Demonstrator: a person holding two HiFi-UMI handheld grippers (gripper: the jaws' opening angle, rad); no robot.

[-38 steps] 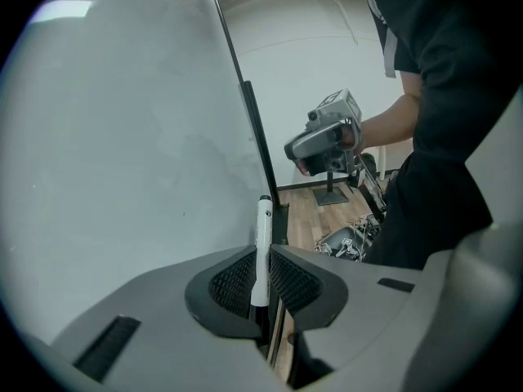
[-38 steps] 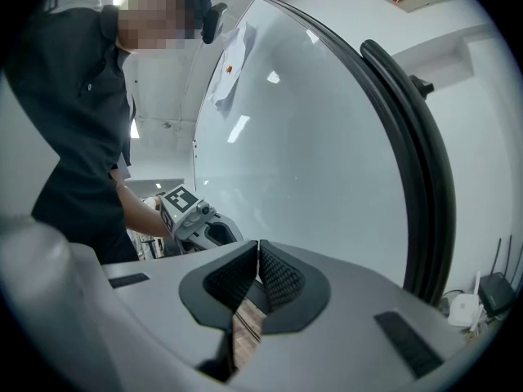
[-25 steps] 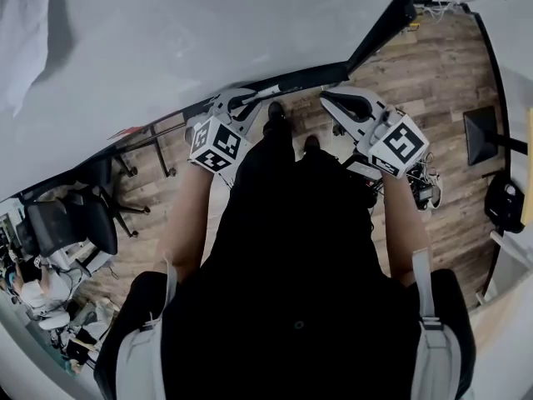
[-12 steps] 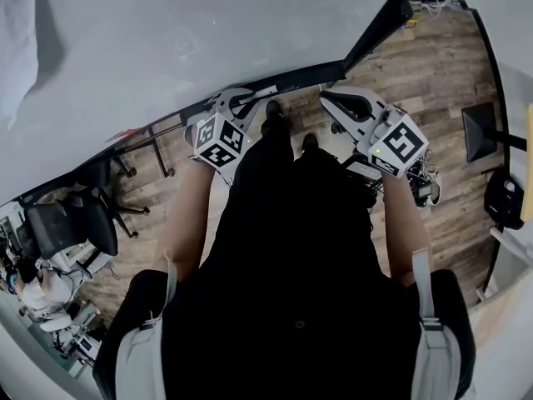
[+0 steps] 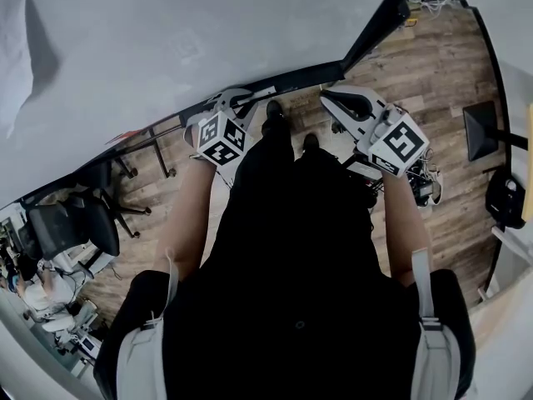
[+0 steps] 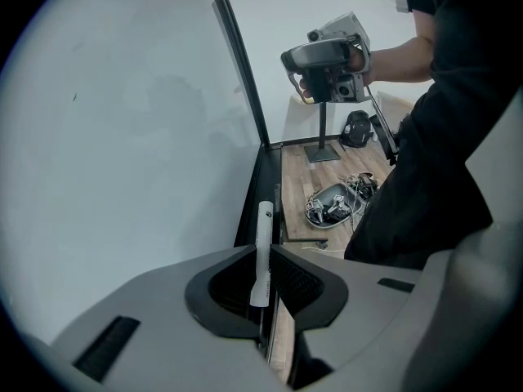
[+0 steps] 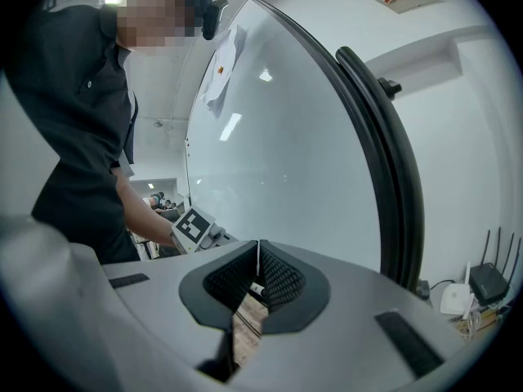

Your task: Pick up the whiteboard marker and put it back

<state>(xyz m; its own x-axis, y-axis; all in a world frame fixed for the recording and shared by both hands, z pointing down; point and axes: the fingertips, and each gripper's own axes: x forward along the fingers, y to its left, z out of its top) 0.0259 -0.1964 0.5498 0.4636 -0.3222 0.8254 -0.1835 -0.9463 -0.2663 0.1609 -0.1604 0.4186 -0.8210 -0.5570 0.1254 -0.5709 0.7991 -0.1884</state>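
Holding: left claw [image 6: 260, 256] is narrowed onto the whiteboard marker [image 6: 263, 229], pads pinching the barrel from both sides
Marker place: in the left claw, not set down; it hangs over the black ledge [image 6: 255, 188] on the whiteboard's [image 6: 122, 137] bottom edge, toward the board's lower right corner
Marker pose: roughly in line with the ledge, one end poking out past the claw tips, the other end back in the hollow between the jaws
Contact with ledge: can't tell, the claw body hides the low end
Right claw: [image 7: 258, 245] pinched together at the tips, nothing between, held off to the side facing the board
Step (judged): put-back part, pickup looks done, release not yet done
Handling (judged): light, stiff plastic tube; smooth round barrel, so it can swivel in the pads or roll once let go
Where to grip (judged): mid-barrel across the round, as now; avoid the cap end, which could pull off
Next move needs (judged): lower until the barrel lies flat along the ledge, then open only a little
Risk (judged): rolls off the ledge's front edge onto the wood floor [image 6: 304, 188]
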